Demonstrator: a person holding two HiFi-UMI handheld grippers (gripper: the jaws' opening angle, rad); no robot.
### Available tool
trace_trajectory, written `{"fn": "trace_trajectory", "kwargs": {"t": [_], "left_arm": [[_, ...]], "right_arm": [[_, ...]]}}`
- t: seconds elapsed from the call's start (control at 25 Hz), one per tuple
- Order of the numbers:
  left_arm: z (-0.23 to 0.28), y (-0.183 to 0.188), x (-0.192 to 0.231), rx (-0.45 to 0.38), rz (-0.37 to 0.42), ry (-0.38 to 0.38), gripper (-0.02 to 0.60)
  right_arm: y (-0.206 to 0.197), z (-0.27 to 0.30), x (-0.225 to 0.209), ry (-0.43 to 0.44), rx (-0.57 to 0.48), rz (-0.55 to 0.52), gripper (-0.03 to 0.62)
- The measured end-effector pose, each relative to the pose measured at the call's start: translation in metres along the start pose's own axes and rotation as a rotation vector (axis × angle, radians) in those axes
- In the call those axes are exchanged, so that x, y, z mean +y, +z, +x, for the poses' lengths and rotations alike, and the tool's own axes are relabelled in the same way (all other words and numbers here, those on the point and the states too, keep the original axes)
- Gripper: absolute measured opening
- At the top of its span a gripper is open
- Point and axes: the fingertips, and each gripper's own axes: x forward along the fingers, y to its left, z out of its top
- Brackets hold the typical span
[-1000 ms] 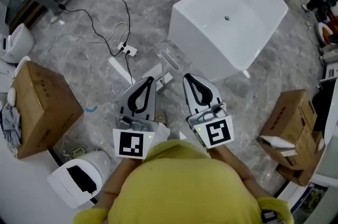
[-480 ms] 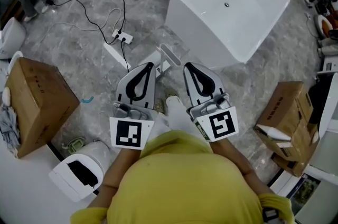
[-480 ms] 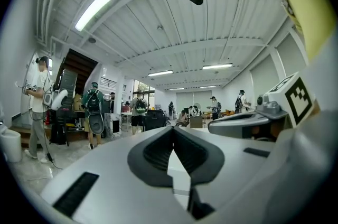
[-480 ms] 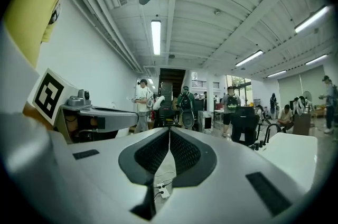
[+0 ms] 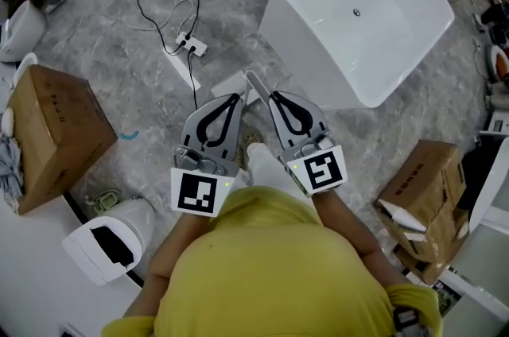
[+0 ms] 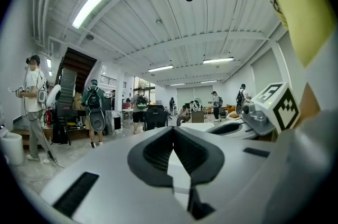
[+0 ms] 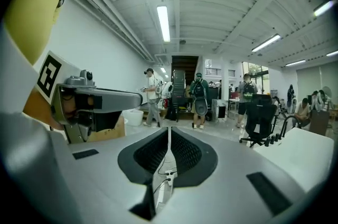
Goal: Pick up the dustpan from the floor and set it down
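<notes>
The dustpan is white and lies on the grey marble floor, its handle pointing toward me. In the head view both grippers hover just above and on my side of it. My left gripper has its jaws together and holds nothing; its tip is beside the pan. My right gripper points at the handle from the right, with only a hairline slit between its jaws and nothing in them. The left gripper view shows its own jaws meeting at the tip. In the right gripper view the jaws frame a power strip and cable.
A white bathtub stands at the far right. Cardboard boxes sit at the left and the right. A power strip with black cables and a white plank lie beyond the dustpan. A white lidded bin is near my left.
Both grippers have sunk and drawn closer together over the dustpan. The right one has swung left toward the handle. The dustpan has not moved.
</notes>
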Motion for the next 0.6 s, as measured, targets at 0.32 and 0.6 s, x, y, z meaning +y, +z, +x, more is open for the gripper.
{"fn": "trace_trajectory", "kwargs": {"t": [0.32,0.6], "left_arm": [[0.032,-0.033,0.003,0.051,0.004,0.023,0.002],[0.046,-0.07,0.008,0.114,-0.037,0.058,0.002]], "right_arm": [[-0.05,0.028,-0.019,0.133,0.106,0.012,0.049],[-0.103,0.046,-0.028,0.239,0.238,0.081,0.113]]}}
